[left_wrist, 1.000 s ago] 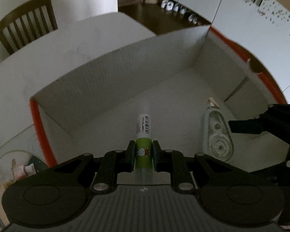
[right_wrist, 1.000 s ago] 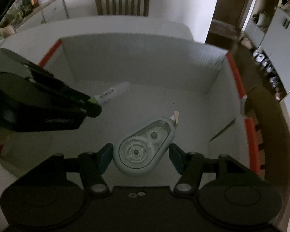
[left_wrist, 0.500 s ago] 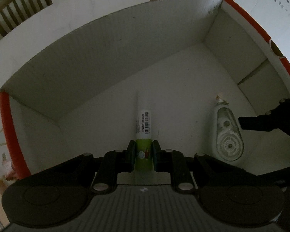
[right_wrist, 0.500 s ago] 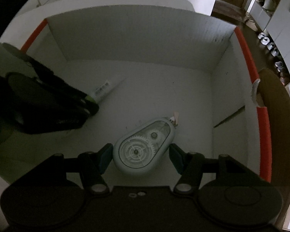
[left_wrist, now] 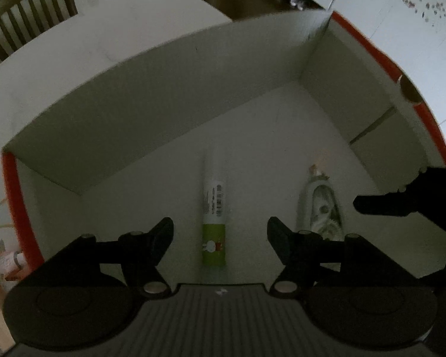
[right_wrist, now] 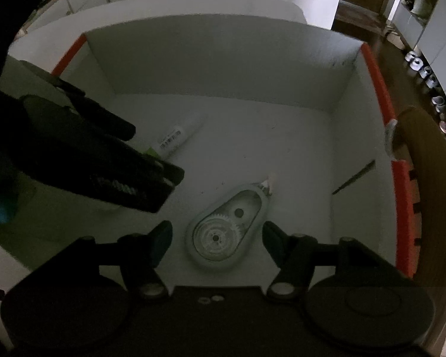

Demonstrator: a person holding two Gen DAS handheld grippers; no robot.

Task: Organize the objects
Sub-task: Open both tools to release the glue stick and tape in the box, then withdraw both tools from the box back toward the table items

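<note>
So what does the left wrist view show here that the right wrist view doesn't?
Only the left wrist view shows the glue stick's green cartoon end, lying free between the opening left gripper's jaws. Only the right wrist view shows the correction tape's gears face-on, with the opening right gripper's pads clear of it. Both show the white box holding the two items.

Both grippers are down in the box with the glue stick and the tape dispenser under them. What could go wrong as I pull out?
1. The left gripper is opening with the glue stick lying between its fingers, clear of both. It is round, so a brush on the way up might roll it.
2. The right gripper is opening around the correction tape dispenser; a tilted lift could drag it.
3. The grippers sit close together inside the cardboard box, so they could bump.
</note>
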